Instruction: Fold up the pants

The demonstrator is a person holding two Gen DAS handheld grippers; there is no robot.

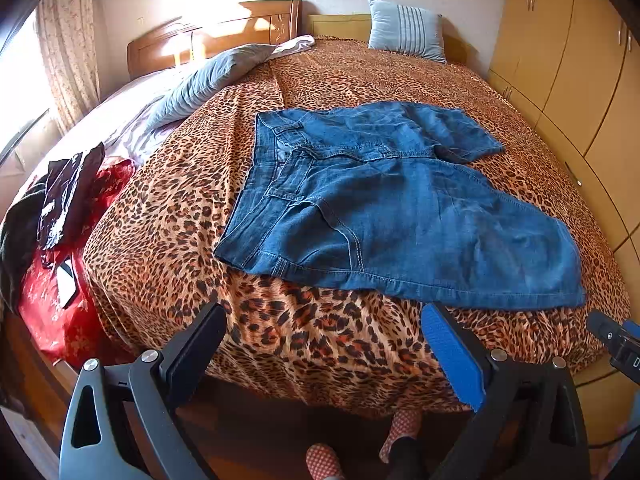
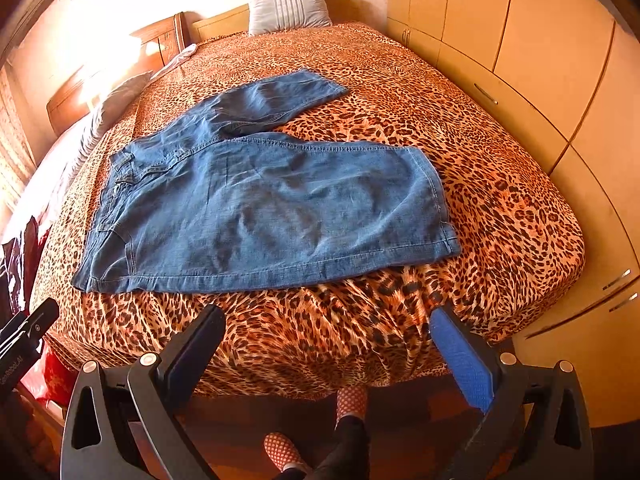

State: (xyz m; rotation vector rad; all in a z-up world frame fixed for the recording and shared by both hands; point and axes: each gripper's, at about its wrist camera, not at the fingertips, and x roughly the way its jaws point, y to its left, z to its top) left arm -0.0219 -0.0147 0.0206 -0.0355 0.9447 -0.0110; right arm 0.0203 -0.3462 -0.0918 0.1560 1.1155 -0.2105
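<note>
**Desk:** Pants (image 1: pixel 400 208) — where do they lie?

**Photographer:** Blue denim, spread flat and unfolded on a leopard-print bedspread (image 1: pixel 320 80), close to the foot edge of the bed. The waistband points away from the wardrobe; both legs run toward it. The nearer leg lies along the foot edge, its hem just short of the drop. The farther leg angles off toward the headboard (image 1: pixel 212 36), so the two legs part in a narrow V.

**Desk:** And the tools?

**Photographer:** Left gripper (image 1: pixel 324 344) hangs off the foot of the bed, below the pants' near seam, jaws spread wide, nothing between them. Right gripper (image 2: pixel 328 344) sits the same way, also spread wide and empty, nearer the hem end of the pants. Neither touches the denim. Each shows one black finger and one blue-padded finger.

**Desk:** What surrounds the pants?

**Photographer:** Beyond the farther leg, a pale blue striped pillow (image 1: pixel 406 30) stands against the wall. Past the waistband, a grey-blue duvet (image 1: pixel 208 76) lies rumpled, and farther out from the waistband a heap of red and dark clothing (image 1: pixel 68 208) sits at the bed's corner. Off the hems, tan wardrobe doors (image 2: pixel 540 60) line the wall. Below the pants' near seam, on the wooden floor, are the holder's feet in red dotted slippers (image 2: pixel 280 450).
</note>
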